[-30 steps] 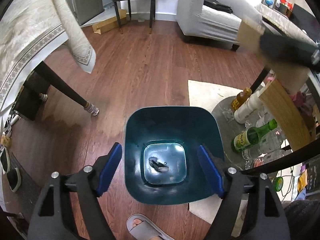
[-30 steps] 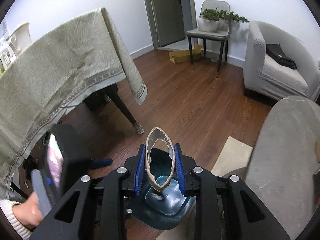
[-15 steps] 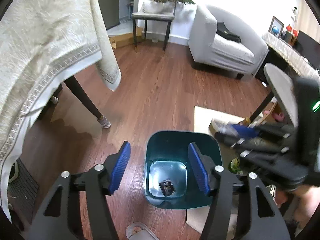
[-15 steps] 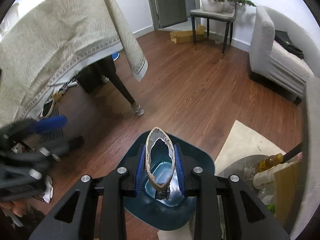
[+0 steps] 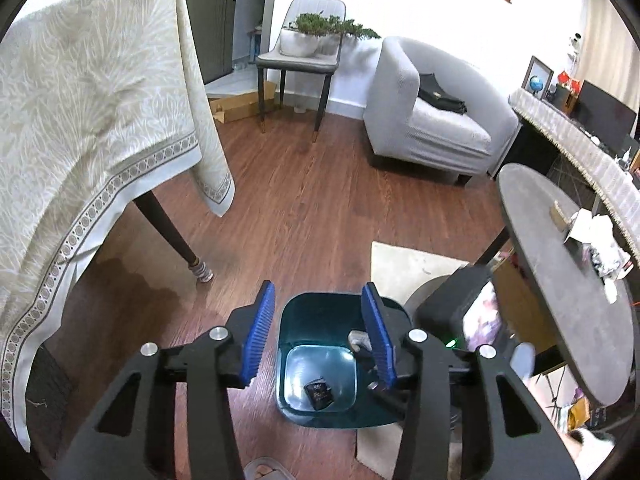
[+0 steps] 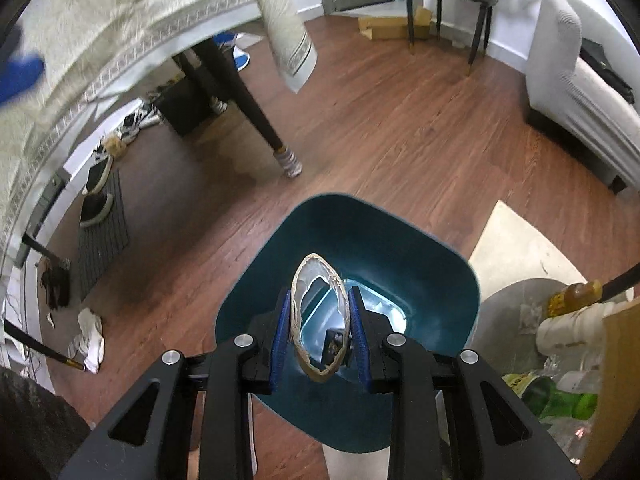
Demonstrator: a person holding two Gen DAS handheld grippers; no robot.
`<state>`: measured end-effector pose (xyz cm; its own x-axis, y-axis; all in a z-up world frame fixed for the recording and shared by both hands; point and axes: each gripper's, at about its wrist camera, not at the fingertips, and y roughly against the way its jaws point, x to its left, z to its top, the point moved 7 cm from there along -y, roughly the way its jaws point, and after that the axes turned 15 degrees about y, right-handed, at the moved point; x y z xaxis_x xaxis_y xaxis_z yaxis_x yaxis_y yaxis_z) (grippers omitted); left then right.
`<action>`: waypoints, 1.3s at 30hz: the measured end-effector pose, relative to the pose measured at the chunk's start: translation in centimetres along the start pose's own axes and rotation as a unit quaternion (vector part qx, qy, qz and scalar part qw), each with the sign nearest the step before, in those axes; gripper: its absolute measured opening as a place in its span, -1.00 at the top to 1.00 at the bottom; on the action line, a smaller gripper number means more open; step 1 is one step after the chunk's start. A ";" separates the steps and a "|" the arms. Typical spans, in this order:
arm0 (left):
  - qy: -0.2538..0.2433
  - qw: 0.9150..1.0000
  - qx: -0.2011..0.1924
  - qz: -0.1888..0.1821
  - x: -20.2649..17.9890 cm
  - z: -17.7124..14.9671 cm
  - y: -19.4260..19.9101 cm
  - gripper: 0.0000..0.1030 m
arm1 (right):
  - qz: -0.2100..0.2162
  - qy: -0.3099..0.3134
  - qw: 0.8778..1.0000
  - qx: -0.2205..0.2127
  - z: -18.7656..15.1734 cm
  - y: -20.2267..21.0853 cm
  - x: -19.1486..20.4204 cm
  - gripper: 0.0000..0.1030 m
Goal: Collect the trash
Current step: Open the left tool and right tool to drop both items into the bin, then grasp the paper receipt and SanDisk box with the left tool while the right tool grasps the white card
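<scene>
A dark teal trash bin (image 6: 440,292) stands on the wood floor, with a small dark wrapper (image 5: 319,392) lying on its bottom. My right gripper (image 6: 319,334) is shut on a squashed, torn paper cup (image 6: 338,284) and holds it right over the bin's opening. My left gripper (image 5: 318,340) is open and empty, higher up above the bin (image 5: 316,312). In the left wrist view the right gripper's body (image 5: 460,316) shows at the bin's right edge.
A table with a cream cloth (image 5: 80,120) and a dark leg (image 5: 168,232) stands left. A round grey side table (image 5: 560,280) holds crumpled trash (image 5: 600,248) at right. Bottles (image 6: 560,396) lie beside the bin. A grey armchair (image 5: 432,120) and a chair (image 5: 300,60) stand behind.
My right gripper has come down over the bin with the cup. My left gripper has risen and tilted up, away from the bin, its jaws narrower than before.
</scene>
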<state>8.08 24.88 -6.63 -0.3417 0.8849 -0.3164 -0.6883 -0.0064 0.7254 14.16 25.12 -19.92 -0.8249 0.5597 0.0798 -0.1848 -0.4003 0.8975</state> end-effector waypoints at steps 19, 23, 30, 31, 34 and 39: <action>0.010 0.999 -0.042 -0.025 -1.8 2.5 3.3 0.09 | -0.004 0.008 1.000 -0.019 -0.4 1.9 0.4 -0.18; 0.009 0.998 -0.054 -0.035 -2.8 2.9 4.3 0.07 | -0.011 0.013 0.998 -0.054 0.7 5.4 0.1 -0.18; 0.006 0.996 -0.069 -0.050 -4.9 3.4 5.4 0.04 | -0.031 0.015 0.993 -0.114 1.9 11.6 -1.0 -0.18; 0.005 0.996 -0.070 -0.052 -5.1 3.4 5.4 0.03 | -0.032 0.014 0.992 -0.122 2.0 12.5 -1.1 -0.18; 0.005 0.995 -0.075 -0.065 -6.4 3.6 5.7 -0.07 | -0.040 0.013 0.989 -0.145 2.0 15.0 -1.9 -0.18; 0.001 0.994 -0.080 -0.073 -8.1 3.4 5.7 -0.15 | -0.059 0.007 0.982 -0.177 1.5 18.7 -3.3 -0.18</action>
<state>9.10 19.23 2.17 -0.2317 0.8810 -0.4125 -0.8235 0.0481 0.5653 14.26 16.88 -2.74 -0.7935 0.6081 -0.0241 -0.4514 -0.5616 0.6934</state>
